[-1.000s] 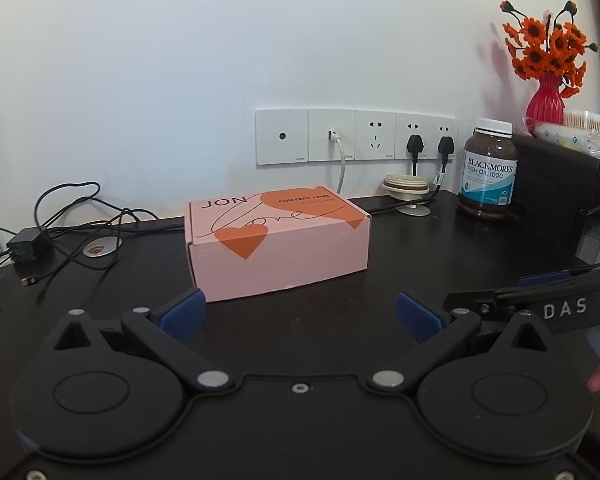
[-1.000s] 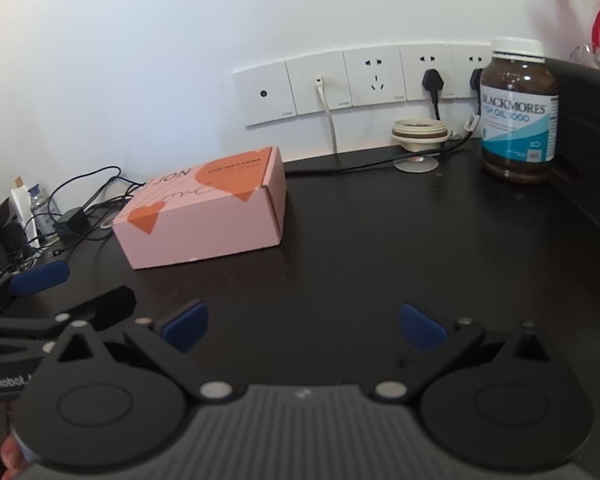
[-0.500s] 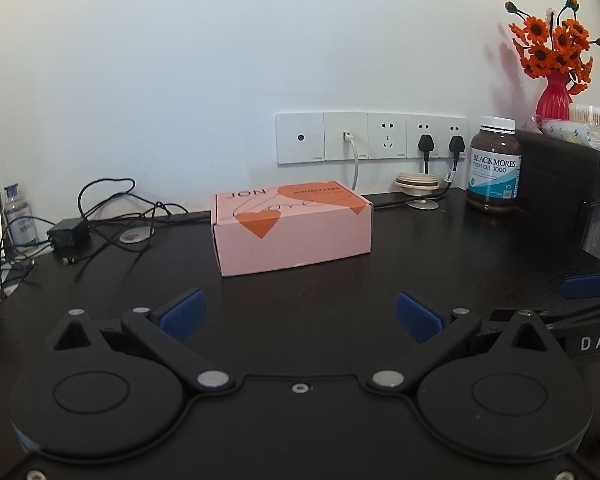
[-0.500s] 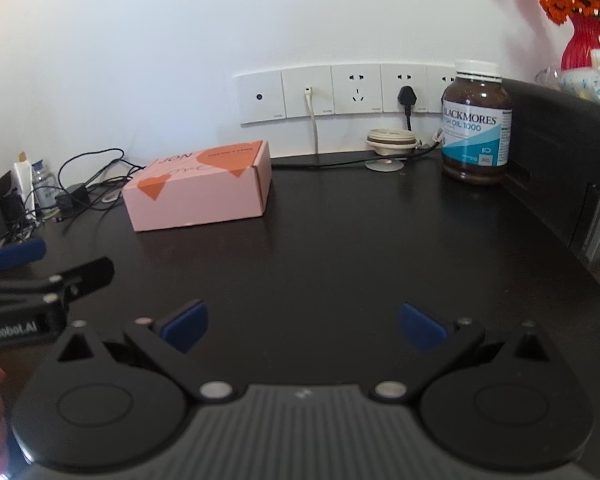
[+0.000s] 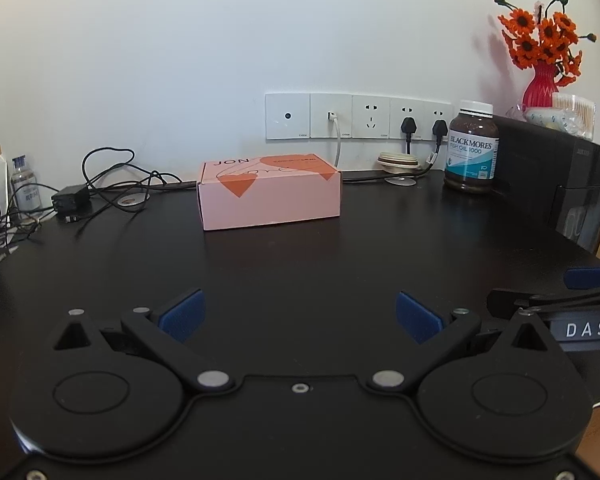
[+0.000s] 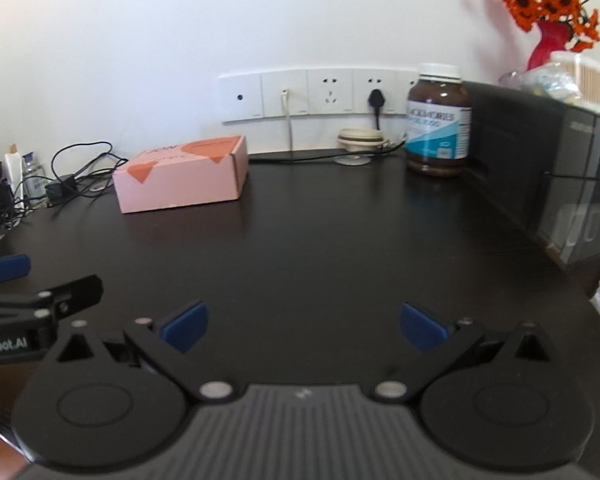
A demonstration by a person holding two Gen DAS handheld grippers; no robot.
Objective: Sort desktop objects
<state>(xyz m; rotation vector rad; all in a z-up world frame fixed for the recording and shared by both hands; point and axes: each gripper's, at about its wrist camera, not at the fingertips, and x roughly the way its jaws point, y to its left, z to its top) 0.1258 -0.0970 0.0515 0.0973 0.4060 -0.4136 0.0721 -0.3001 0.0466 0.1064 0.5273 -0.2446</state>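
Both grippers, left gripper [image 5: 299, 316] and right gripper [image 6: 303, 326], fingers wide, empty. Pink box [image 5: 269, 191] and pill bottle [image 5: 471, 147] sit far on worktop [image 5: 340, 260] (probably sorted; right view blurred).

A closed pink box [image 5: 269, 194] with orange hearts lay flat near the back of the dark surface [image 5: 340, 264]. Well to its right, a brown fish-oil bottle [image 5: 471, 147] with a white cap stood upright.
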